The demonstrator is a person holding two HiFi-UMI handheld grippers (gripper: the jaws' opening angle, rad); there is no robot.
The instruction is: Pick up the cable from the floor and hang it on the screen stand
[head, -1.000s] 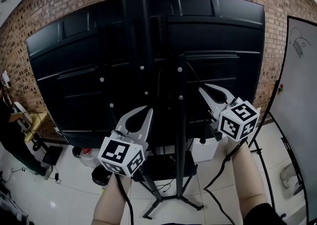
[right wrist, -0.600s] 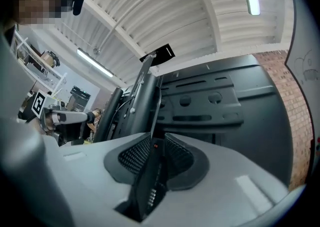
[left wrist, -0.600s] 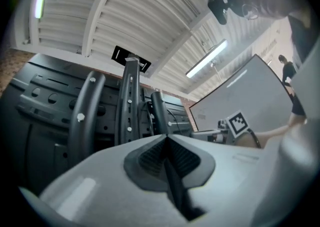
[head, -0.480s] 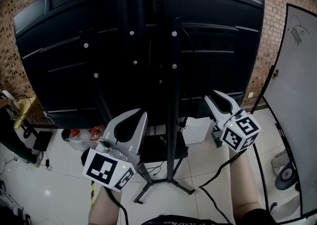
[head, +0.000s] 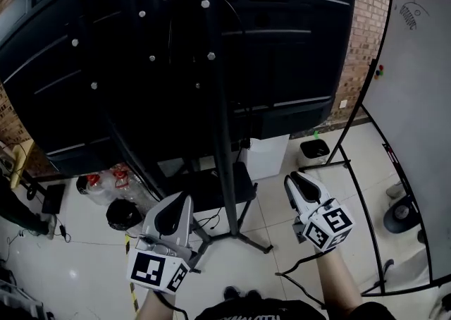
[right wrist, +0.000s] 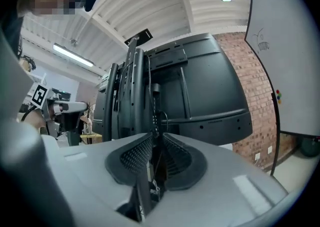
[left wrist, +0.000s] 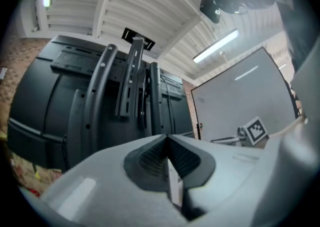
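A thin cable (right wrist: 164,115) hangs against the uprights of the stand (head: 220,142), behind the screen (head: 303,51). The right tongs (head: 291,181) sit low, well apart from it, their jaws closing with nothing between them. The left tongs (head: 182,199) are closed and empty, above the floor (head: 77,269).

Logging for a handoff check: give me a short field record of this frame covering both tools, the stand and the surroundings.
left tool: shut, empty, held low, left of the stand's pole
right tool: jaws closing, nothing between them, held low, right of the pole
held items: none in either tool
screen stand: upright, black
screen: mounted on stand, back toward the camera
whiteboard: right of the stand
floor: light tiles
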